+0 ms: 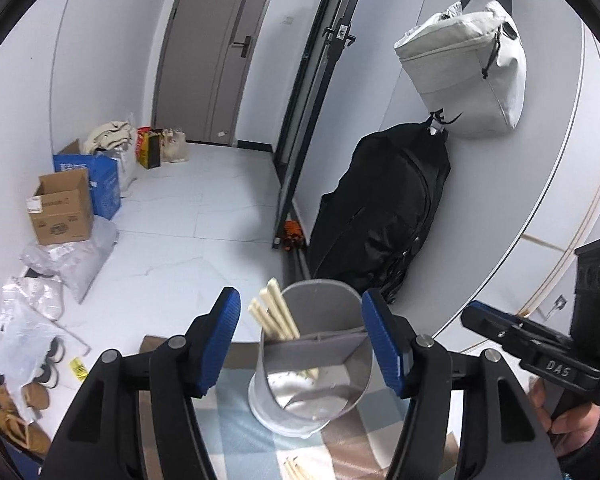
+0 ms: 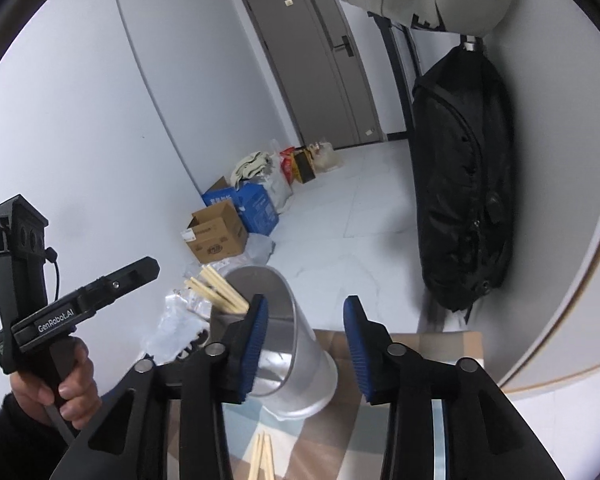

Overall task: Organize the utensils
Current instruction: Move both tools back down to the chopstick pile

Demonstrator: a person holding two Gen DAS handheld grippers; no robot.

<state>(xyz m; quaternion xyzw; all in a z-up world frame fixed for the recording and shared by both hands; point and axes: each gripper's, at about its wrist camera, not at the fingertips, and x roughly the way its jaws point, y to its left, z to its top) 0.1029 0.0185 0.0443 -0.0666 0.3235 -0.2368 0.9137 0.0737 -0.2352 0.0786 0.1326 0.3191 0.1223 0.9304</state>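
Note:
A grey round utensil holder (image 1: 312, 400) with an inner divider stands on a checkered cloth (image 1: 240, 420). Several pale chopsticks (image 1: 276, 312) lean in its left compartment. More chopsticks (image 1: 296, 468) lie loose on the cloth in front of it. My left gripper (image 1: 300, 340) is open, and its blue pads stand on either side of the holder's rim without pressing on it. In the right wrist view the holder (image 2: 296, 360) sits partly behind the left finger of my right gripper (image 2: 306, 346), which is open and holds nothing. The loose chopsticks (image 2: 262, 456) lie below it.
The table's far edge lies just behind the holder. A black backpack (image 1: 384, 216) and a grey bag (image 1: 468, 80) hang on the wall to the right. Cardboard boxes (image 1: 62, 208), plastic bags and shoes sit on the floor at the left. A hand (image 2: 60, 392) holds the left gripper.

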